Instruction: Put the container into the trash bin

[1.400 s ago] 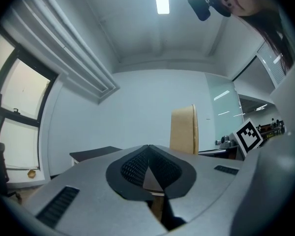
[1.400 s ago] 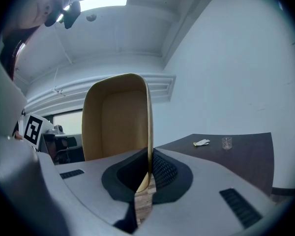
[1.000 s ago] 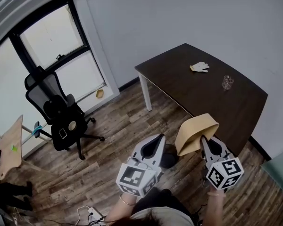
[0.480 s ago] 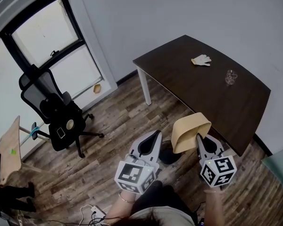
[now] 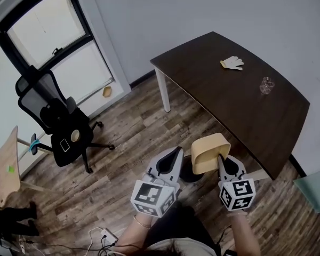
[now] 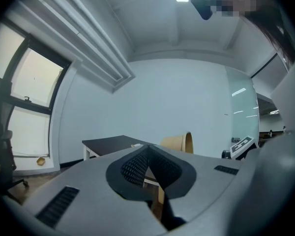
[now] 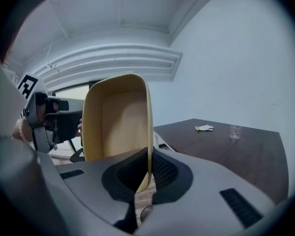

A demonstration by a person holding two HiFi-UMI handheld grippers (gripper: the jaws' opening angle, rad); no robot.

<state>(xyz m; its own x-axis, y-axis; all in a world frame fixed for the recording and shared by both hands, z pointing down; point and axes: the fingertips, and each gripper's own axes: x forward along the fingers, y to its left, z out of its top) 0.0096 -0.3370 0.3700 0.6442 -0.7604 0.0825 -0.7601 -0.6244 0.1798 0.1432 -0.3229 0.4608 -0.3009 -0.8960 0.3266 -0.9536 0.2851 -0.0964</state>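
Container (image 5: 209, 152): a tan tub tipped on its side, open mouth facing the left gripper (image 5: 177, 152), held off the floor (image 5: 128, 137) by the right gripper (image 5: 220, 158), which has one wall of it. Head view: both grippers sit low in the frame with the container between their tips, and a dark round trash bin (image 5: 188, 174) shows on the floor just below and between them, partly covered by the container. Behind stand a dark table (image 5: 245, 111) carrying a glove (image 5: 233, 63) and a glass (image 5: 266, 84), and an office chair (image 5: 58, 129) by the window (image 5: 42, 47). This view does not show how the jaws stand. Left gripper view: the jaws are pressed together at the tips with nothing in them. The container appears only as a tan edge (image 6: 179, 142) beyond them, beside the table end (image 6: 113, 142); the bin is not seen here. Right gripper view: the jaws pinch the container's thin side wall (image 7: 148, 132) near its rim, and the tub stands up and to the left of them with its pale inside (image 7: 118, 122) in plain sight. Glove (image 7: 204, 128) and glass (image 7: 235, 131) lie far off on the table. A curved dark rim (image 7: 145, 213) shows low between the jaws, too little of it to identify.
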